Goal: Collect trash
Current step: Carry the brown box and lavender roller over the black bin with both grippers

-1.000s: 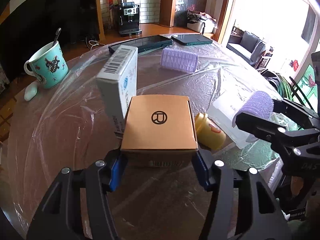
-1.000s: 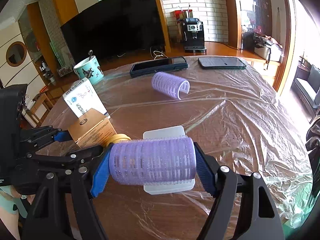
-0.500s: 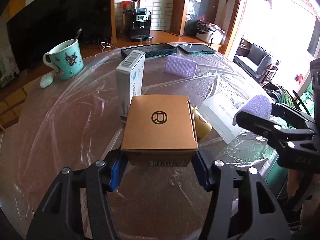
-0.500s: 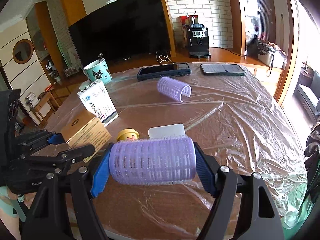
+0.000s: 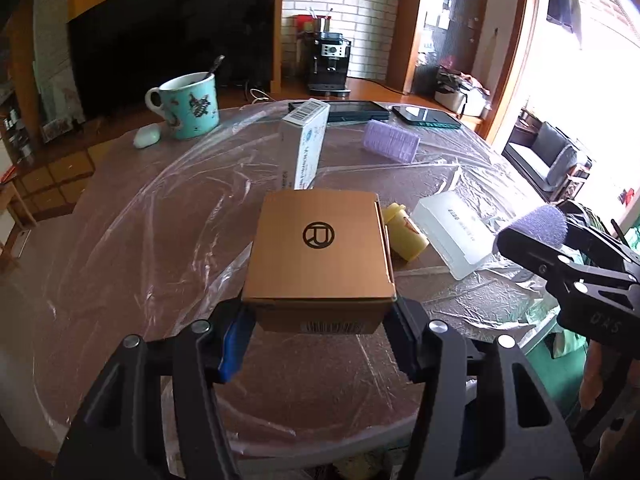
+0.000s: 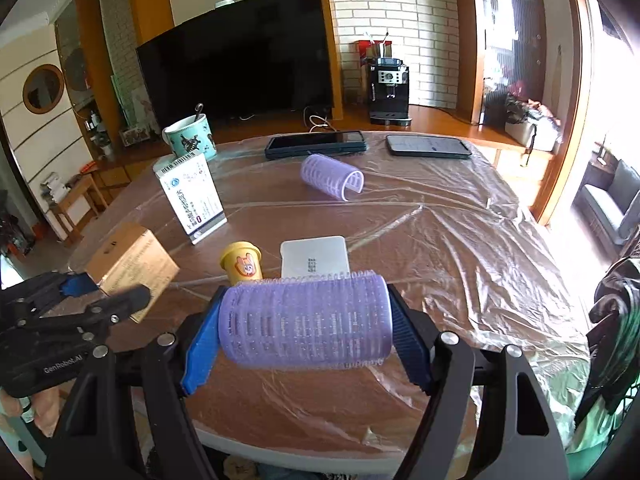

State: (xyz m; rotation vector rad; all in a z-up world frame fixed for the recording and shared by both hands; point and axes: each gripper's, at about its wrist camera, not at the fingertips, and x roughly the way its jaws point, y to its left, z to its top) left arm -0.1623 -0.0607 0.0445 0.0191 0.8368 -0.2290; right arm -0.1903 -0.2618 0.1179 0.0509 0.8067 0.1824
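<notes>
My left gripper (image 5: 318,344) is shut on a brown cardboard box (image 5: 318,256) with a round logo, held above the near edge of the plastic-covered table (image 5: 120,264). The right gripper (image 6: 306,340) is shut on a purple hair roller (image 6: 306,322), lifted over the table's front edge. In the right wrist view the box (image 6: 132,260) and left gripper (image 6: 92,296) sit at the left. The held roller's end (image 5: 546,220) and the right gripper show at the right of the left wrist view.
On the table lie a second purple roller (image 6: 332,176), a yellow cup (image 6: 242,264), a white plastic case (image 6: 314,256), an upright white medicine box (image 6: 192,196), a turquoise mug (image 6: 192,138), two dark phones (image 6: 316,144) and a white earbud case (image 5: 147,136).
Both grippers have drawn back toward the table's near edge and risen a little with their loads. The left view has rolled, so the table items look farther away and more level.
</notes>
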